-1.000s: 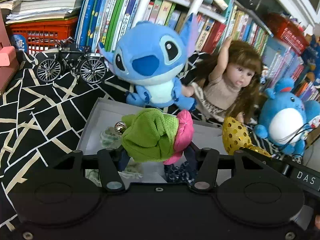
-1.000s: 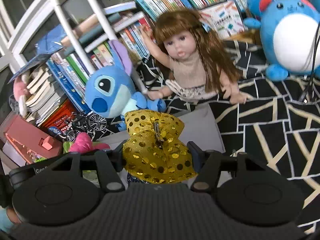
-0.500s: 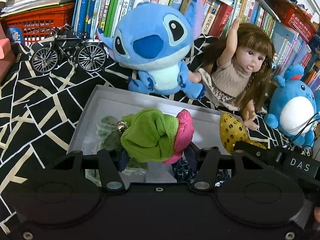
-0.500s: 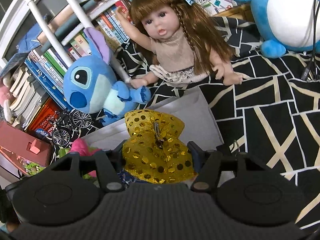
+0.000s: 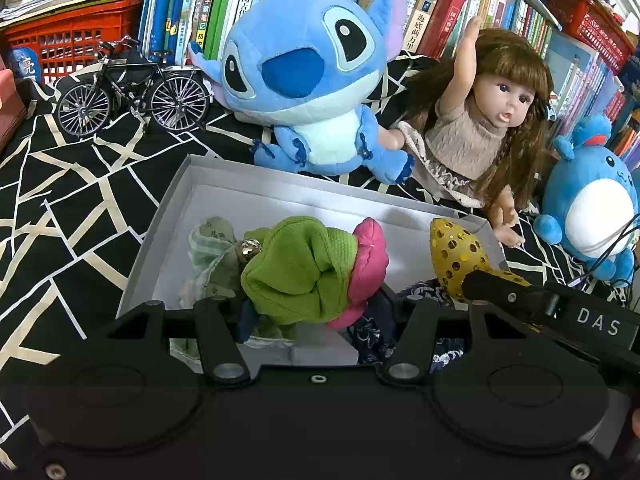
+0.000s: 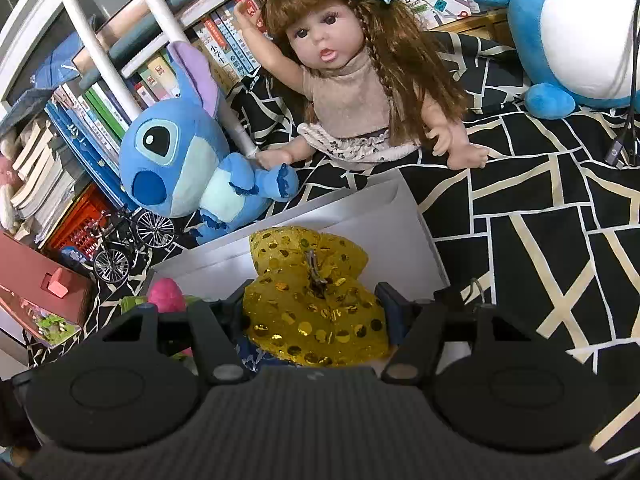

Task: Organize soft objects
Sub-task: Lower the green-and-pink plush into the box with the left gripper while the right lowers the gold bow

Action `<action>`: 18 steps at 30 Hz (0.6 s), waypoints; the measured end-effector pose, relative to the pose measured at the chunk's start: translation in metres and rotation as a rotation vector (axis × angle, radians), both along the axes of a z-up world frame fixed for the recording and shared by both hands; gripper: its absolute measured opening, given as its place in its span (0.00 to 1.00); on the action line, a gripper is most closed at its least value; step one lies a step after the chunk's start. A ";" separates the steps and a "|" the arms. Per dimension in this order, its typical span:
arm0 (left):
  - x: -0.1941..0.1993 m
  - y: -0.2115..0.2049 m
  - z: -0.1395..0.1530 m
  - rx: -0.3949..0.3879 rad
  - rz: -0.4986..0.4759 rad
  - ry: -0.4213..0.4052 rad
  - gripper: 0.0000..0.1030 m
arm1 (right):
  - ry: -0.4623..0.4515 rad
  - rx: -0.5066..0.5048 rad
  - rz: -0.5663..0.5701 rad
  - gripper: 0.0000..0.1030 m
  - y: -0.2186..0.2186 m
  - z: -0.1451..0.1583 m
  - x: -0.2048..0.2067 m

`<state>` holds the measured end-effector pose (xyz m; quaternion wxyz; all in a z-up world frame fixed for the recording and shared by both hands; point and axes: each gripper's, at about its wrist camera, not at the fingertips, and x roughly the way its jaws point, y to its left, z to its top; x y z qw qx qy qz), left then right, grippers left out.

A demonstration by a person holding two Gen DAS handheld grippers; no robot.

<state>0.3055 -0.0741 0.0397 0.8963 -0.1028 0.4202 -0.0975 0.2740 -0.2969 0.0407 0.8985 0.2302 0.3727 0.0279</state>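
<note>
Over a grey box point(image 5: 160, 216), the left claw point(image 5: 316, 312) pinches a green and pink scrunchie point(image 5: 304, 272), while the right claw point(image 6: 316, 312) pinches a gold sequin bow point(image 6: 316, 304).

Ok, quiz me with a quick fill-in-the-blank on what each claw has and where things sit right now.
1. The left claw grips a green and ____ scrunchie.
2. The right claw grips a sequinned bow coloured ____.
3. Both items hang over the open grey ____.
4. The model bicycle stands beside the ____ plush.

Missing words: pink; gold; box; blue
</note>
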 end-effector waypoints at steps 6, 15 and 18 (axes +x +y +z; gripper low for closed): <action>-0.001 0.000 -0.001 0.005 -0.003 -0.003 0.54 | 0.012 -0.002 0.004 0.66 0.003 -0.004 0.001; -0.002 0.000 0.000 0.010 -0.007 -0.007 0.58 | 0.014 -0.007 0.010 0.71 0.005 -0.005 -0.002; -0.004 0.000 0.001 0.015 -0.006 -0.010 0.59 | 0.005 -0.020 0.022 0.74 0.006 -0.004 -0.004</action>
